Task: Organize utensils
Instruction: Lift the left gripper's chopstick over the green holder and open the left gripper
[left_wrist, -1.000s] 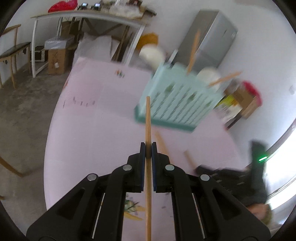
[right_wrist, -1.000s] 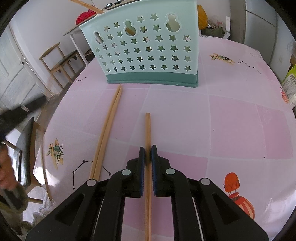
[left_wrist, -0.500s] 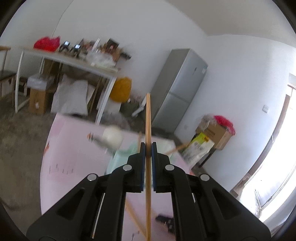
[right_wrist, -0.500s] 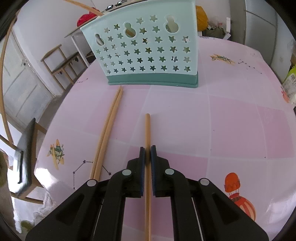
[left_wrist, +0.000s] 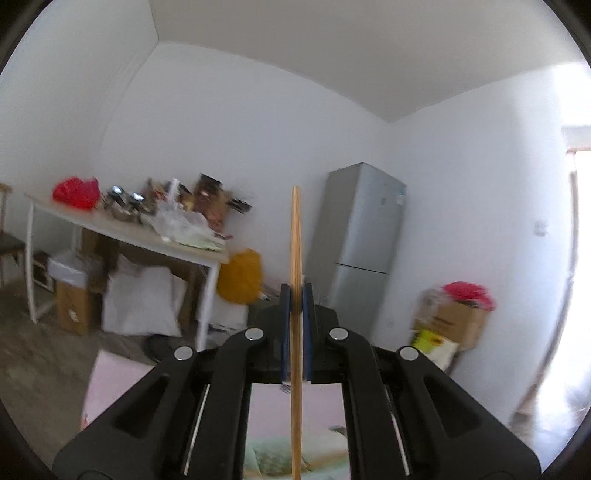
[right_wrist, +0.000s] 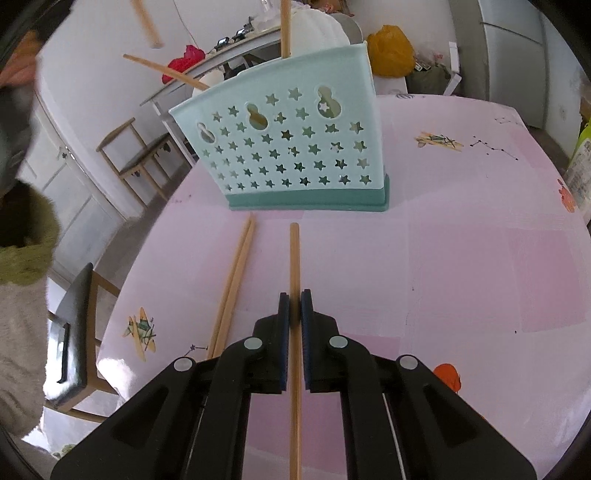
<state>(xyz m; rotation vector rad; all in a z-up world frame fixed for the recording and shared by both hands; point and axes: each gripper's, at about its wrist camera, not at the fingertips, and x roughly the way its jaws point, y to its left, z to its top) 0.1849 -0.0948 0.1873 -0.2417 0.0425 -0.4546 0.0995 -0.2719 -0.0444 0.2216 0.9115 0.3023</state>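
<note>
Right wrist view, near: right tongs (right_wrist: 294, 308) are clamped on a wooden chopstick (right_wrist: 294, 254), gripped partway along so the front length projects toward the holder; tip is seen just short of the base, over the pink counter (right_wrist: 461, 258). Whether the stick rests on the surface or is held just clear of it cannot be told. Two loose chopsticks (right_wrist: 236, 275) are laid side by side just left, touching each other, not yet collected. Beyond, the mint star-punched utensil holder (right_wrist: 291, 147) is stood upright, sticks already leaning out of its top.

Left wrist view: left tongs (left_wrist: 295, 325) are closed on a second chopstick (left_wrist: 295, 240), aimed about level at the room, high over the counter, probably for a drop into the holder, whose pale green is glimpsed blurred at the bottom edge. Far off, a fridge (left_wrist: 364, 236) and cluttered side table (left_wrist: 122, 229) are noted.
</note>
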